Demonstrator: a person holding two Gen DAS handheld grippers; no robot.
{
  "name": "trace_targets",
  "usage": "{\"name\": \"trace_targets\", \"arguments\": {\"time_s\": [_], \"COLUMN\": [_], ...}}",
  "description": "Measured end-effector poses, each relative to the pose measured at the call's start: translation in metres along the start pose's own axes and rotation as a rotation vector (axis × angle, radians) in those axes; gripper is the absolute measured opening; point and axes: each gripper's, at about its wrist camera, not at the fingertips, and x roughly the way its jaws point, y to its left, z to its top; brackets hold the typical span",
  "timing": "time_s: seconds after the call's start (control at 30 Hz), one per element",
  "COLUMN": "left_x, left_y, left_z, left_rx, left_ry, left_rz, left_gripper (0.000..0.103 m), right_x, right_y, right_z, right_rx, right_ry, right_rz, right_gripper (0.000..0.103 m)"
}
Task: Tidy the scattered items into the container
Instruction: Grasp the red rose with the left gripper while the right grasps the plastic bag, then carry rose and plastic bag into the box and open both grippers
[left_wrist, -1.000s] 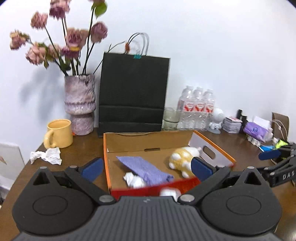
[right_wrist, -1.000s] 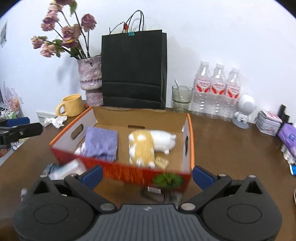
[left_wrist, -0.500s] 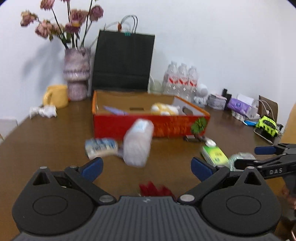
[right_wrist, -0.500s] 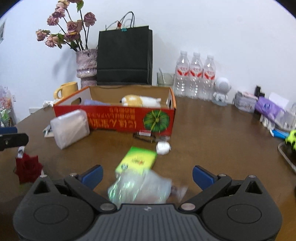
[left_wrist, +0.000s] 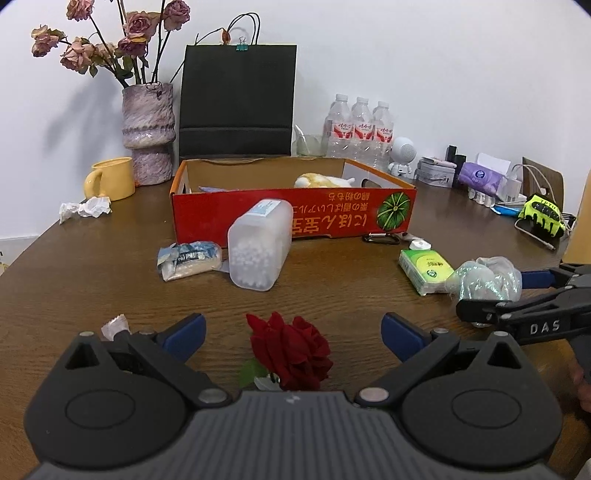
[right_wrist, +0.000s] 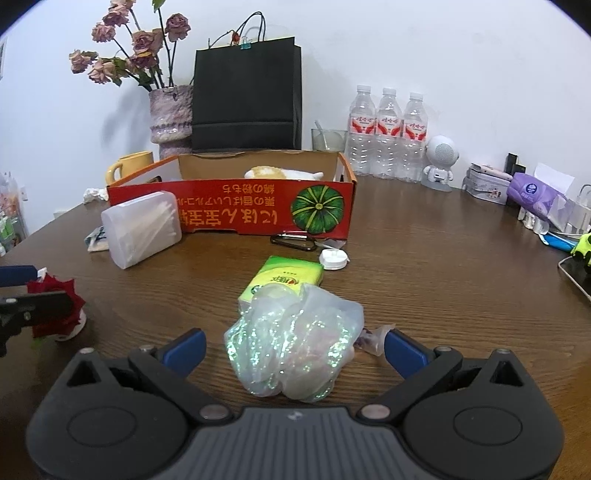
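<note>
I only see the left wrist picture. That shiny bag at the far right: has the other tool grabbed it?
Observer: No. The right jaws stand wide open, one on either side of the bag.
Operator: Is anything small near it that I'm missing?
Observer: Yes, a clear wrapper lies just right of the bag.
Operator: And the glass behind the box?
Observer: A spoon stands in it.
</note>
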Motion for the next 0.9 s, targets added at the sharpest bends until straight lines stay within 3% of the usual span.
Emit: {"name": "trace_targets", "arguments": {"time_s": [0.3,0.37,0.4,0.43,0.47,0.5,0.53,0.63,0.9], "left_x": [0.008,0.009,0.01,0.01,0.011,0.013,0.015,0.016,0.006], "left_y": [-0.001,0.0,0.0,0.001,0.001,0.002,0.004,0.008,0.017], "left_z": [-0.001,-0.001,-0.001,-0.001,-0.001,-0.001,-0.001,-0.002,0.006], "left_rx": [-0.003,-0.009,-0.012,-0.015,-0.019,-0.026,-0.033,-0.054,-0.084], "left_ry": [0.024,0.033,0.037,0.04,0.046,0.059,0.073,0.082,0.043], "left_rz": [0.002,0.007,0.009,0.013,0.02,0.024,0.024,0.021,0.001], "left_gripper": [0.103,0.103,0.098,0.084,0.079,0.064,0.048,0.047,0.046], "right_x": [0.003,0.003,0.003,0.004,0.004,0.004,0.005,0.002,-0.013], "right_y": [-0.006,-0.006,-0.005,-0.004,-0.003,-0.003,-0.005,-0.011,-0.013], "right_z": [0.001,0.001,0.001,0.001,0.001,0.001,0.001,0.0,0.007], "right_rx": [0.033,0.03,0.028,0.023,0.021,0.025,0.033,0.074,0.091], "right_ry": [0.009,0.012,0.012,0.013,0.014,0.016,0.02,0.002,-0.087], "right_rz": [0.008,0.019,0.023,0.027,0.03,0.031,0.041,0.071,0.096], "right_gripper": [0.102,0.095,0.092,0.084,0.073,0.066,0.053,0.044,0.044]}}
